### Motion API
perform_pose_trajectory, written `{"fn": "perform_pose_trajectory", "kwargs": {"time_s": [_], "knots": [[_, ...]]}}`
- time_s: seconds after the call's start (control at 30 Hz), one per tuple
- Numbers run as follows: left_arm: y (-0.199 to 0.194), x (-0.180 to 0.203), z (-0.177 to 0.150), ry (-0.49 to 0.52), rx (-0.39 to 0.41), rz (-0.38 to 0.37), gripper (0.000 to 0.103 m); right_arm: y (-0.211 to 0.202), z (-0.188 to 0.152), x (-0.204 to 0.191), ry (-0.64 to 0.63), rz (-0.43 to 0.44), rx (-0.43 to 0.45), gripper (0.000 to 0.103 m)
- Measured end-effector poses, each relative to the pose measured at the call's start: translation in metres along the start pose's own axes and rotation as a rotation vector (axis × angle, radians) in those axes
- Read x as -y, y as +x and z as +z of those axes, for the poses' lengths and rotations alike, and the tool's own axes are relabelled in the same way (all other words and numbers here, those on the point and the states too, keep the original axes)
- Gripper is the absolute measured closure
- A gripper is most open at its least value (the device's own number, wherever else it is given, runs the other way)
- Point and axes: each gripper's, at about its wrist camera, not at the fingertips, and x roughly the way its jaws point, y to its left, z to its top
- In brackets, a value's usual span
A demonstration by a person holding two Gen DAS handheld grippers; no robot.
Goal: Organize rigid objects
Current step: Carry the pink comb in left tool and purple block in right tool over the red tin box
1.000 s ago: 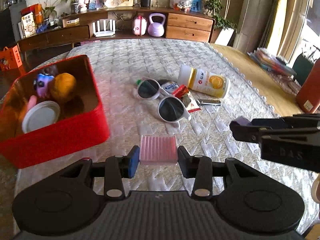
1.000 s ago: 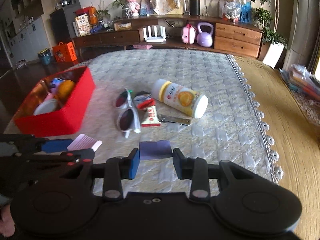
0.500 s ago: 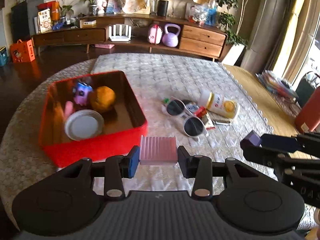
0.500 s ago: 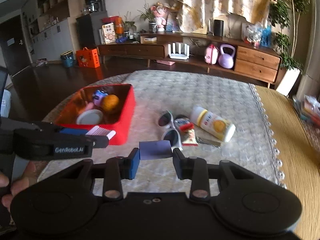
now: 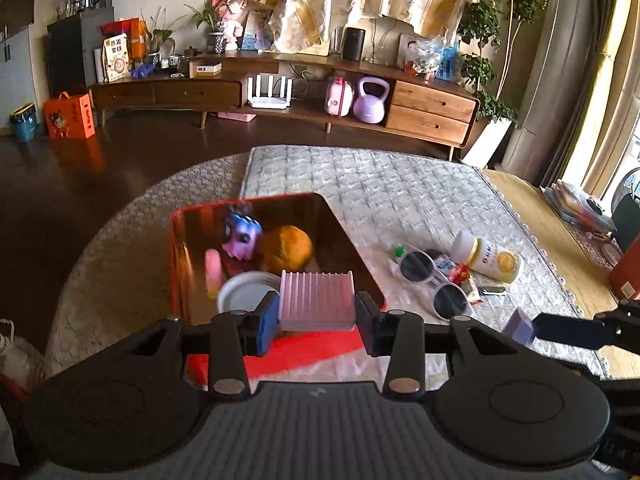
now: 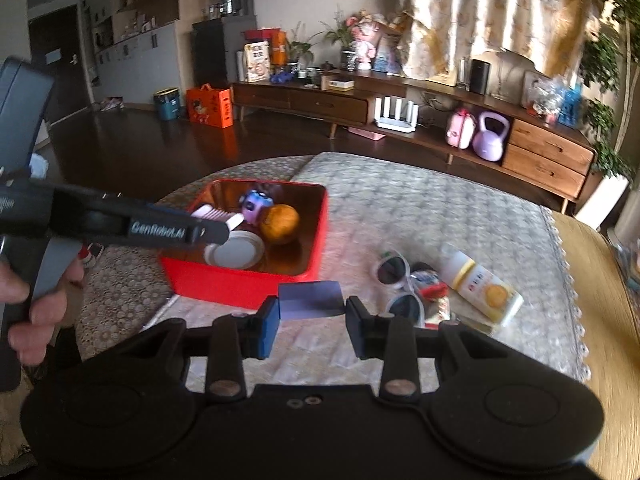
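My left gripper [image 5: 317,312] is shut on a pink ribbed block [image 5: 317,300] and holds it above the near edge of the red tin box [image 5: 352,240]. The box [image 6: 316,236] holds a white lid [image 6: 234,250], an orange [image 6: 282,218] and a purple toy [image 6: 258,202]. My right gripper [image 6: 311,314] is shut on a dark blue-purple block [image 6: 310,298], held above the cloth to the right of the box. White sunglasses [image 6: 400,288], small packets and a white-and-yellow bottle [image 6: 480,284] lie on the cloth.
The quilted cloth [image 6: 420,208] covers a round table; bare wood [image 6: 600,280] shows at the right with a red container [image 5: 626,268]. A low wooden sideboard [image 5: 280,88] stands beyond, across dark floor.
Both grippers have risen and swung left, each still holding its block. The left gripper now hangs over the red box; the loose items have dropped to the right.
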Motion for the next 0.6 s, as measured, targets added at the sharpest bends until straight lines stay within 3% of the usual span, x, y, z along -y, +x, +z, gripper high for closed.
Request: {"fn": "perform_pose_trajectory", "kwargs": {"time_s": [0.3, 0.6], "knots": [[0.023, -0.035, 0.021, 0.029, -0.018, 0.025, 0.062, 0.034, 0.022, -0.024, -0.048, 0.015, -0.017, 0.068], [0.069, -0.061, 0.034, 0.019, -0.080, 0.071, 0.062, 0.088, 0.039, -0.030, -0.067, 0.002, -0.058, 0.068]]}}
